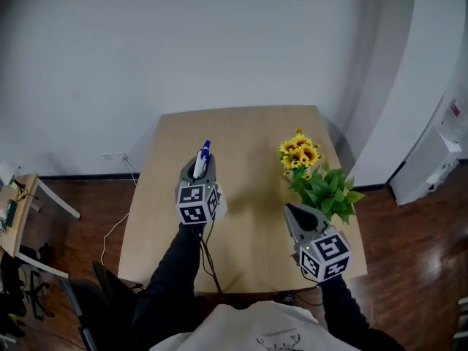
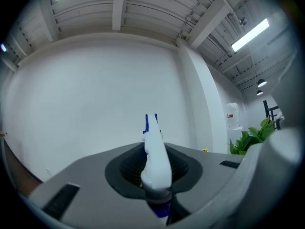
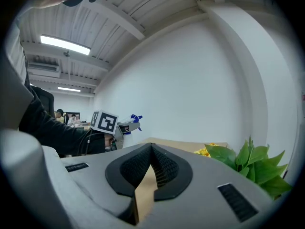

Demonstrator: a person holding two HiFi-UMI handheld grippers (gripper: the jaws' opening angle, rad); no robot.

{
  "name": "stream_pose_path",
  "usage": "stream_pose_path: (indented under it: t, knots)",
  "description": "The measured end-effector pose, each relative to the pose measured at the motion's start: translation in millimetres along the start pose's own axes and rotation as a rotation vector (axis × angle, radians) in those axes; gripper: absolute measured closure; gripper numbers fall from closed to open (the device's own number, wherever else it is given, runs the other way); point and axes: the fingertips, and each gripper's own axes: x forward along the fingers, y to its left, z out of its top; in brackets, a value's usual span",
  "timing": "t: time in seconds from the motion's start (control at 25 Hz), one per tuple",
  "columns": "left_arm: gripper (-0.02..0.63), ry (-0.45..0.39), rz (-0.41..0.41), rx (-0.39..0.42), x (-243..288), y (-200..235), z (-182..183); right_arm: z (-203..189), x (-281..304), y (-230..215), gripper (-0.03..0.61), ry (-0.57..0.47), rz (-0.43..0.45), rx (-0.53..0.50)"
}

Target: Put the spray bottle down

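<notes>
A spray bottle (image 1: 199, 164) with a white head and a blue nozzle sits between the jaws of my left gripper (image 1: 202, 170), which is shut on it above the middle of the wooden table (image 1: 248, 134). In the left gripper view the white head (image 2: 155, 162) stands upright between the dark pads, with the blue nozzle (image 2: 150, 123) pointing away. My right gripper (image 1: 289, 210) hovers over the table's right front, jaws shut with nothing in them; its tips meet (image 3: 151, 150). From the right gripper view the left gripper (image 3: 107, 123) and the nozzle (image 3: 136, 119) show to the left.
A potted plant with yellow sunflowers (image 1: 300, 153) and green leaves (image 1: 327, 192) stands on the table's right side, just beyond the right gripper. A white appliance (image 1: 437, 156) stands at the far right. A cable (image 1: 117, 225) trails on the floor at left.
</notes>
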Motion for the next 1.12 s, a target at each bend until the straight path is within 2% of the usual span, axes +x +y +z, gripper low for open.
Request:
stream_pose_path:
  t: [0.32, 0.72, 1.12]
  knots:
    - [0.540, 0.014, 0.026, 0.029, 16, 1, -21, -7, -8, -4, 0.591, 0.025, -0.020, -0.001]
    - [0.540, 0.049, 0.054, 0.015, 21, 4, -50, -15, -10, -2, 0.591, 0.046, -0.015, -0.004]
    - [0.540, 0.055, 0.061, 0.013, 20, 8, -60, -16, -3, 0, 0.591, 0.051, -0.004, -0.008]
